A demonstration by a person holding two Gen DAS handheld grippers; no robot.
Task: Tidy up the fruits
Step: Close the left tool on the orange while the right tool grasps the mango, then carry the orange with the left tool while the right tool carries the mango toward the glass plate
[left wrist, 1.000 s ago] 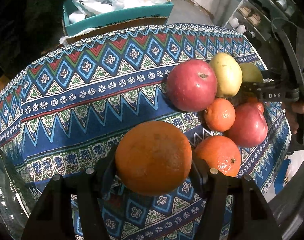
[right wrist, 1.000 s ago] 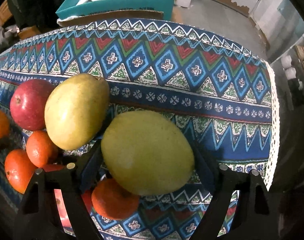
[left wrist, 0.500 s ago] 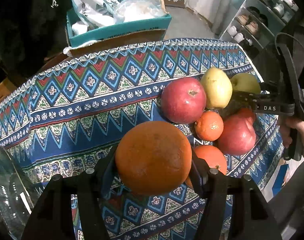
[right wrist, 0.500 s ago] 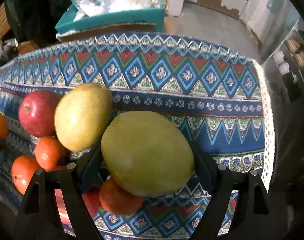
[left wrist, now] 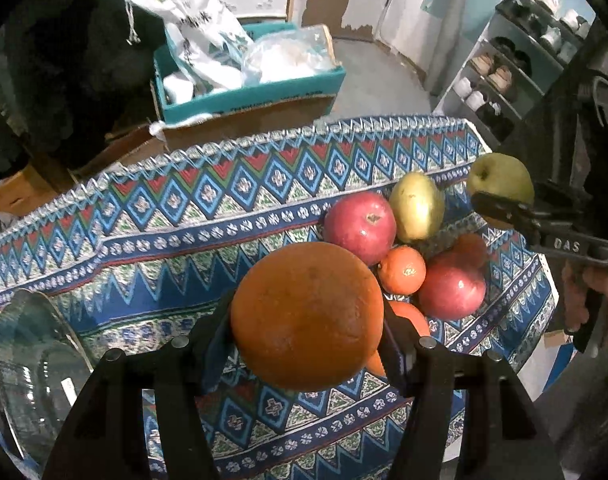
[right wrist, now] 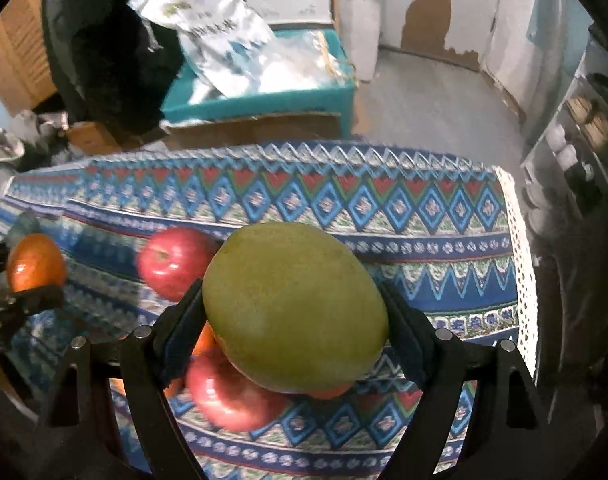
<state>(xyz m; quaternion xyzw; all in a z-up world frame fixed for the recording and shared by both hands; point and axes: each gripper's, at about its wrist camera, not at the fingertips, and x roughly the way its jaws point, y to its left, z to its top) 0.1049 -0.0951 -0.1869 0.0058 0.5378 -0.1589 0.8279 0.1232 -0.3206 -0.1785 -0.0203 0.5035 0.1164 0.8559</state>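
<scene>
My left gripper [left wrist: 306, 334] is shut on a large orange [left wrist: 306, 316] and holds it above the patterned tablecloth [left wrist: 183, 232]. My right gripper [right wrist: 295, 320] is shut on a green mango [right wrist: 293, 306], lifted above the fruit pile; it also shows in the left wrist view [left wrist: 500, 178]. On the cloth lie a red apple [left wrist: 360, 226], a yellow mango [left wrist: 416, 206], a small orange [left wrist: 402, 270], a second red apple [left wrist: 452, 286] and another orange [left wrist: 410, 316], partly hidden. The left gripper's orange shows in the right wrist view [right wrist: 35, 262].
A clear glass bowl [left wrist: 31, 356] stands at the table's left front. Behind the table sits a teal box [left wrist: 247, 92] with plastic bags. A shoe rack [left wrist: 520, 56] stands at the far right. The cloth's right edge [right wrist: 524, 264] drops off.
Both grippers have risen with their fruit: the orange and the green mango are higher above the cloth, and the fruit pile looks smaller and farther below.
</scene>
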